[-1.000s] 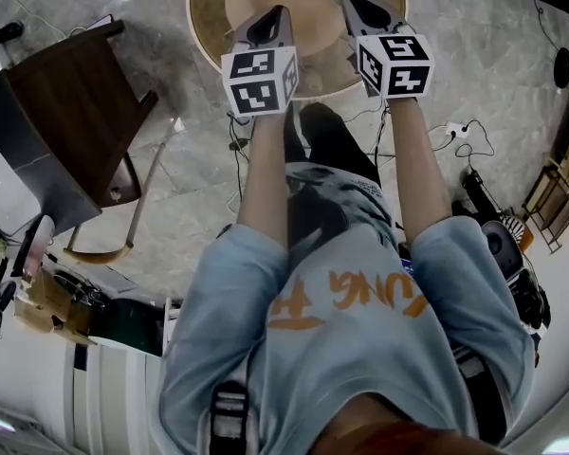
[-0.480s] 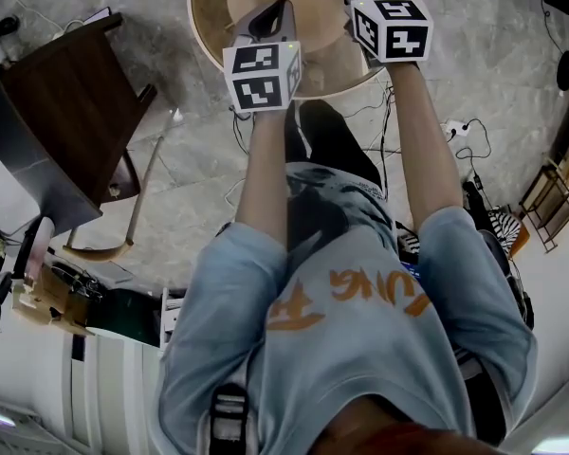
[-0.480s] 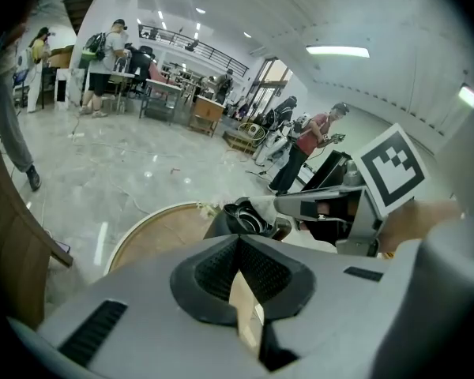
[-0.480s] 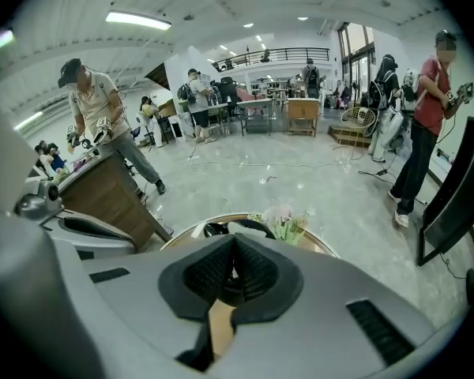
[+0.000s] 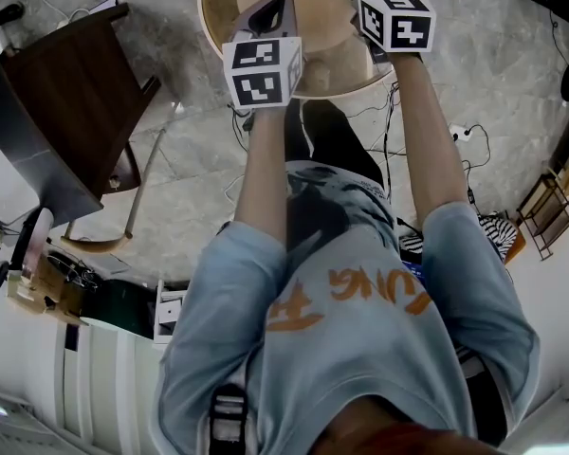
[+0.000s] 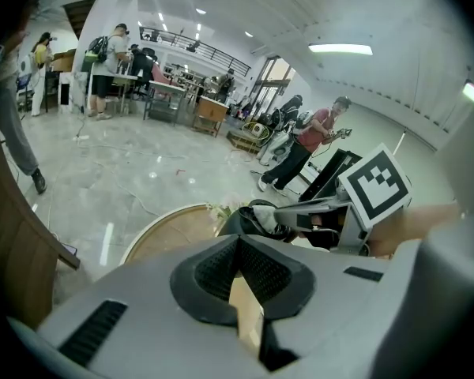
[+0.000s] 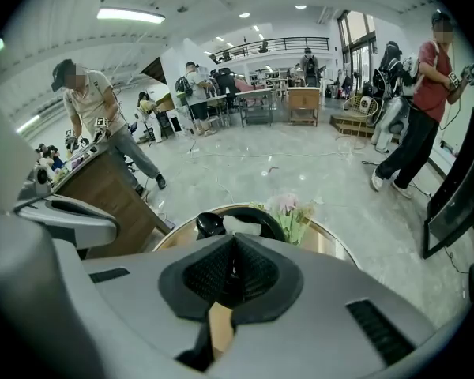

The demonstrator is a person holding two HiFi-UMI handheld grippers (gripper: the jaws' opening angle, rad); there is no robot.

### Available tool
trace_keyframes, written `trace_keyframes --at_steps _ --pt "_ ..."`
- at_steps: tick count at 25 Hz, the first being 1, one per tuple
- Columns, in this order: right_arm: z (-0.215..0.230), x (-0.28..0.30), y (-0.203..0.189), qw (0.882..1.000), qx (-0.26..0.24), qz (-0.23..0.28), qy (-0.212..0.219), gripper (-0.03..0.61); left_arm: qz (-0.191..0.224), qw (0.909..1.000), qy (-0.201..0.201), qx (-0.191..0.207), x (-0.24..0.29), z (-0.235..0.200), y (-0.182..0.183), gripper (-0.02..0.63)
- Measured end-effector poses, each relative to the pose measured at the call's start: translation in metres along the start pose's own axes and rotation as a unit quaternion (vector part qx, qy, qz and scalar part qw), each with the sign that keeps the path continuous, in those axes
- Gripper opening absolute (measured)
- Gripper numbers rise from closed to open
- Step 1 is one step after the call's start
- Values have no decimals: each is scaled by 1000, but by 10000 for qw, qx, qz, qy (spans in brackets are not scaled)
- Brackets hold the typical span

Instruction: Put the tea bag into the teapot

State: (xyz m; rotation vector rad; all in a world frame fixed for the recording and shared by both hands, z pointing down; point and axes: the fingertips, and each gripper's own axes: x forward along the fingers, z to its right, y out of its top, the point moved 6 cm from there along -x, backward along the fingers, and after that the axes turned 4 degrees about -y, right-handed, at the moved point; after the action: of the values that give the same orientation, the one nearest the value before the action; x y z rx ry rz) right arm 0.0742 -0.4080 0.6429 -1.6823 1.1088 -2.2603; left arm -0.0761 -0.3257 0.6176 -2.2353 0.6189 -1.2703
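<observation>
At the tips of the right gripper (image 7: 234, 251) the jaws are pressed together. The left gripper view shows them ending on a white tea bag (image 7: 241, 226), pinched by its edge as far as can be made out. The tea bag sits at the open mouth of a black teapot (image 7: 273, 219), just beyond the jaw tips; how far in it reaches cannot be judged.

The left gripper (image 6: 238, 247) is also closed, pad against pad, with nothing between them. The teapot lies a little beyond its tips and to their right, apart from them. This gripper is to the left of the right one and nearer the person.

Markings: each gripper carries a cube (image 5: 261, 69) with black-and-white square patterns and no words. No brand or label can be read on the teapot or tea bag. The person's pale blue shirt (image 5: 360, 349) bears orange lettering, of which only "UNG" is legible.

Surroundings: the teapot stands on a round wooden table (image 5: 327, 57) with a pale rim. A bunch of pink and green flowers (image 7: 291, 210) sits just behind the teapot, on the same table. Grey marble floor lies around the table, and people stand at benches well beyond.
</observation>
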Motion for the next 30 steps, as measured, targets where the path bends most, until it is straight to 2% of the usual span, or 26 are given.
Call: trace_keyframes --at_steps 9,15,17,22,30 --pt "3 11 -12 9998 116 -136 -87 15 -52 10000 49 -43 -2 -5 -6 25" --pt "1 8 -12 9997 231 -30 47 121 -44 10000 12 -8 -1 0 -5 25" --pt "1 5 -11 9997 241 -2 48 126 -40 10000 5 -5 -1 1 -4 25" --pt "4 -6 -14 9994 332 75 -6 124 -22 10000 -35 22 -1 8 -6 25" --pt "2 -29 -21 9984 522 234 -20 49 36 9999 -90 82 -5 23 -2 25"
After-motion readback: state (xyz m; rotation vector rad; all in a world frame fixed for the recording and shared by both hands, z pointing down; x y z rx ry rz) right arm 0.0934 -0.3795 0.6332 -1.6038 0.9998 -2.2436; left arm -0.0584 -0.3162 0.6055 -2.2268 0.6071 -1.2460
